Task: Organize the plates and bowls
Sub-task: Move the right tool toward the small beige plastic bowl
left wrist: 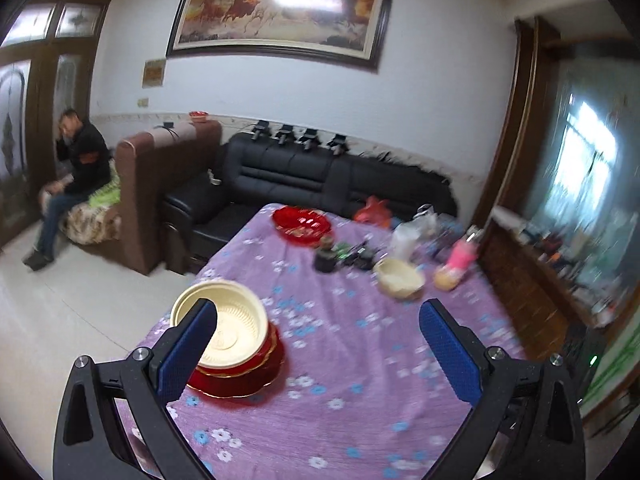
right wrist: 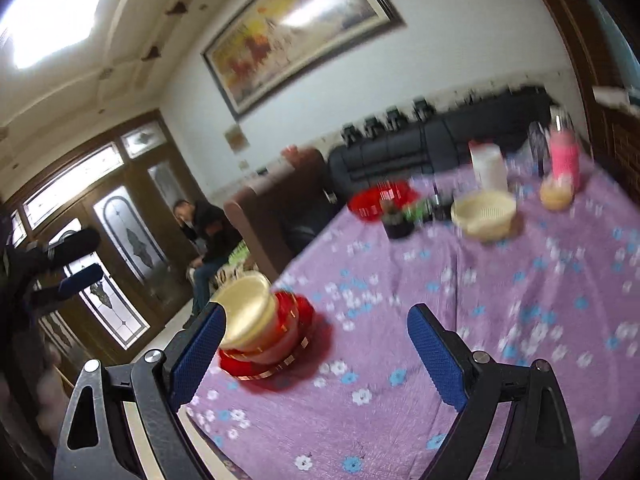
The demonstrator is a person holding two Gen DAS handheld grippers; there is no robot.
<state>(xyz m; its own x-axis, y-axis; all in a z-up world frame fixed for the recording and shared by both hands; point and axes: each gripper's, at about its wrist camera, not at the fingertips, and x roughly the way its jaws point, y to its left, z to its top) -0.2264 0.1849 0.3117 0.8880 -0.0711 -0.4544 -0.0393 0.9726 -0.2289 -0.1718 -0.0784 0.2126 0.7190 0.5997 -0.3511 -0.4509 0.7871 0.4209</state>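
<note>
The left gripper (left wrist: 318, 322) and right gripper (right wrist: 316, 328) hover, jaws spread wide, holding nothing.

We see a purple tablecloth (left wrist: 360, 360) scattered with small white and blue flowers. At the lower left of the left wrist view a cream bowl (left wrist: 224, 320) tops a red plate (left wrist: 256, 384); the right wrist view shows gold bands on that red stack (right wrist: 280, 344). Toward the upper middle sits a translucent red basket (left wrist: 302, 222), and right of it another cream bowl (left wrist: 400, 278) and a pink bottle (left wrist: 462, 258), blurred, perhaps with a paler cap. Both grippers' pads (left wrist: 188, 352) (right wrist: 438, 356) are blue on black frames. The sofa (left wrist: 320, 172) is black
</note>
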